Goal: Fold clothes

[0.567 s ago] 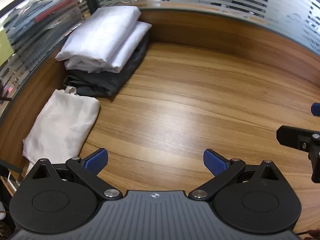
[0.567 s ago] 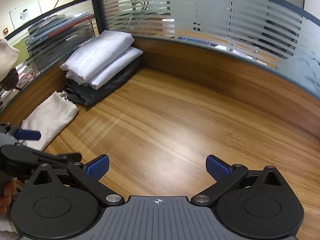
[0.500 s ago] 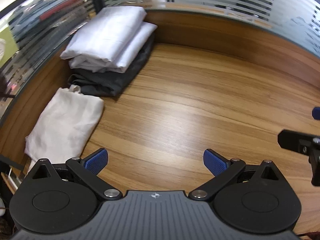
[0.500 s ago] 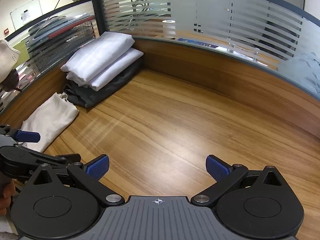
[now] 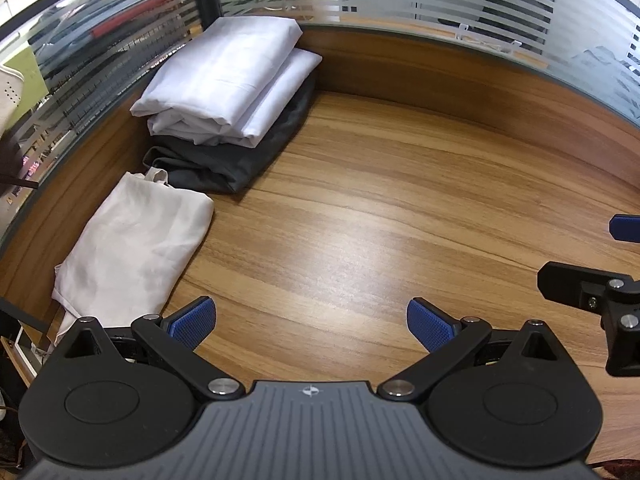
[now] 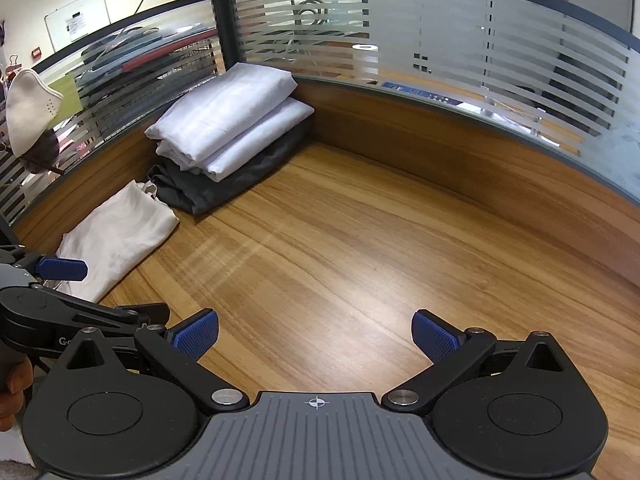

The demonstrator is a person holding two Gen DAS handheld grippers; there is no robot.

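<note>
Change since earlier frames: left wrist view shifted a little, so the stack of clothes and cream garment sit further right and lower; right wrist view almost unchanged.
Left gripper [image 5: 311, 322]: jaws spread wide, nothing between the blue pads, hovering over bare wood, tilted downward.
Right gripper [image 6: 315, 332]: jaws spread wide, empty, over bare wood; visible at the right edge of the left wrist view.
Desk [image 5: 380, 216]: wooden top, closed in by a curved wooden rim and frosted striped glass partition [image 6: 500, 60].
Folded stack [image 5: 228, 80]: two white folded pieces lying on a dark grey folded garment [image 5: 224, 164], in the far left corner against the rim.
Cream garment [image 5: 132, 244]: loosely folded, on the desk's left side, just in front of the stack, close to the left gripper's left finger.
Hand [image 6: 12, 392]: partly seen at the left edge of the right wrist view, holding the left gripper's handle.
</note>
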